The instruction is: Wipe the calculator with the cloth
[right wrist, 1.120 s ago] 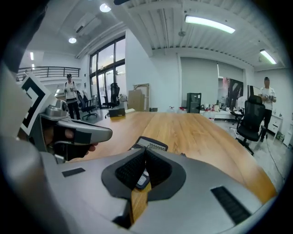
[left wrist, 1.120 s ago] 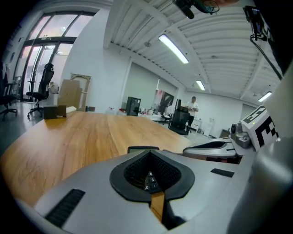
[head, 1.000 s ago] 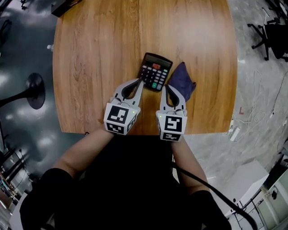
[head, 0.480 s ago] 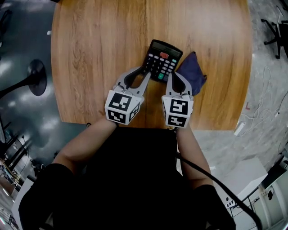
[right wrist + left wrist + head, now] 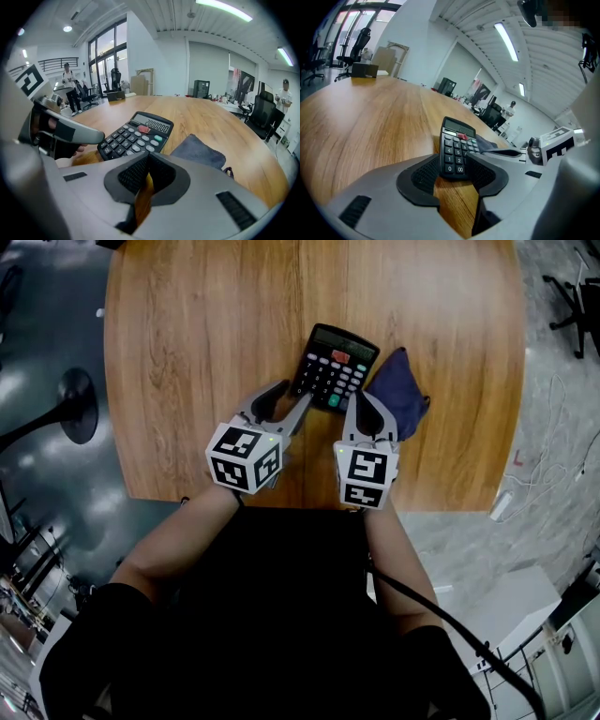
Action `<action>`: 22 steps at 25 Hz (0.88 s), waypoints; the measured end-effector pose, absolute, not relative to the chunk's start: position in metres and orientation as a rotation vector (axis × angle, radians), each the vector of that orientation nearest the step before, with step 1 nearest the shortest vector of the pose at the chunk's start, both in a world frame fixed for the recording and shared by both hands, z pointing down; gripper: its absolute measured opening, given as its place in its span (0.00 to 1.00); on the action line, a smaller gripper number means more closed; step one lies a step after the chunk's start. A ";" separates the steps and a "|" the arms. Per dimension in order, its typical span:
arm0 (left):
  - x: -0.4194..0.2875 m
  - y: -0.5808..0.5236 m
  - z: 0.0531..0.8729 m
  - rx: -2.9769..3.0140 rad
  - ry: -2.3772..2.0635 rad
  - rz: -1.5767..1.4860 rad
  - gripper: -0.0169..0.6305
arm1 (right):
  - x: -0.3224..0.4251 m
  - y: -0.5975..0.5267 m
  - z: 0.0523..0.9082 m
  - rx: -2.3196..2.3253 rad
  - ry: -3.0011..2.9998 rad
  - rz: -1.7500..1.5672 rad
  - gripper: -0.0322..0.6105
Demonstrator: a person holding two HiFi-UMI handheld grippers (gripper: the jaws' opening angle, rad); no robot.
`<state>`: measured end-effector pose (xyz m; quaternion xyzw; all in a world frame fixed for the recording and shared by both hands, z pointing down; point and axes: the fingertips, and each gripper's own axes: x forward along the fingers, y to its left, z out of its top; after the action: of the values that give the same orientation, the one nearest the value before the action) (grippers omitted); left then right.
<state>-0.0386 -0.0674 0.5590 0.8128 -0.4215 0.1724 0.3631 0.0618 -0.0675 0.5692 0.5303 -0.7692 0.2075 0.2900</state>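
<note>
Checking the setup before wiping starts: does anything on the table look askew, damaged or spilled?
Nothing stands out: the black desk calculator lies flat, slightly angled, on the wooden table, the crumpled dark blue cloth beside it.

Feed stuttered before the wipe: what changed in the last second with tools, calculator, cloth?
The left tool has just been opening its jaws; they now stand apart at the near end of the calculator, not clamping it. The right tool stayed shut and empty beside the cloth. Calculator and cloth lie unmoved on the table.
</note>
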 end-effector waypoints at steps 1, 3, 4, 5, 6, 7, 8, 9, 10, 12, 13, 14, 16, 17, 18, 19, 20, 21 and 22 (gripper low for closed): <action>-0.039 -0.068 0.559 2.088 -1.077 0.436 0.31 | 0.061 -0.068 0.569 1.420 -2.049 0.553 0.07; -0.041 -0.068 0.561 2.080 -1.058 0.423 0.34 | 0.061 -0.068 0.571 1.432 -2.040 0.557 0.07; -0.041 -0.069 0.563 2.078 -1.045 0.419 0.35 | 0.061 -0.068 0.572 1.439 -2.038 0.560 0.07; -0.040 -0.069 0.563 2.078 -1.028 0.415 0.36 | 0.061 -0.068 0.573 1.444 -2.037 0.563 0.07; -0.038 -0.070 0.564 2.080 -1.007 0.409 0.36 | 0.061 -0.068 0.573 1.447 -2.038 0.565 0.07; -0.035 -0.070 0.564 2.081 -0.983 0.403 0.36 | 0.061 -0.068 0.573 1.449 -2.039 0.567 0.07; -0.031 -0.070 0.564 2.080 -0.962 0.401 0.36 | 0.061 -0.068 0.573 1.451 -2.042 0.570 0.07; -0.029 -0.070 0.566 2.076 -0.947 0.406 0.36 | 0.062 -0.068 0.573 1.454 -2.044 0.571 0.07; -0.027 -0.071 0.568 2.071 -0.942 0.415 0.36 | 0.062 -0.068 0.572 1.456 -2.045 0.573 0.07; -0.024 -0.074 0.570 2.063 -0.944 0.428 0.36 | 0.062 -0.068 0.572 1.460 -2.044 0.576 0.07; -0.023 -0.075 0.570 2.063 -0.944 0.430 0.36 | 0.062 -0.068 0.572 1.463 -2.043 0.577 0.07; -0.021 -0.076 0.570 2.063 -0.941 0.431 0.36 | 0.062 -0.068 0.572 1.466 -2.043 0.577 0.07; -0.020 -0.078 0.570 2.058 -0.941 0.427 0.35 | 0.062 -0.069 0.572 1.473 -2.042 0.580 0.07; -0.020 -0.078 0.570 2.052 -0.943 0.416 0.30 | 0.062 -0.069 0.573 1.476 -2.043 0.587 0.07; -0.021 -0.078 0.570 2.044 -0.942 0.399 0.29 | 0.062 -0.069 0.573 1.477 -2.044 0.599 0.07; -0.022 -0.078 0.569 2.035 -0.940 0.377 0.28 | 0.063 -0.068 0.574 1.474 -2.044 0.611 0.07; -0.023 -0.077 0.568 2.022 -0.938 0.352 0.25 | 0.063 -0.068 0.574 1.468 -2.041 0.621 0.08; -0.023 -0.076 0.566 2.009 -0.936 0.324 0.24 | 0.064 -0.067 0.573 1.461 -2.036 0.628 0.08; -0.022 -0.075 0.565 1.995 -0.932 0.294 0.23 | 0.065 -0.066 0.572 1.458 -2.031 0.630 0.08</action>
<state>-0.0224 -0.0755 0.5647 0.8048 -0.3758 0.1184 0.4440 0.0653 -0.0665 0.5716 0.5431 -0.7567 0.2348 0.2781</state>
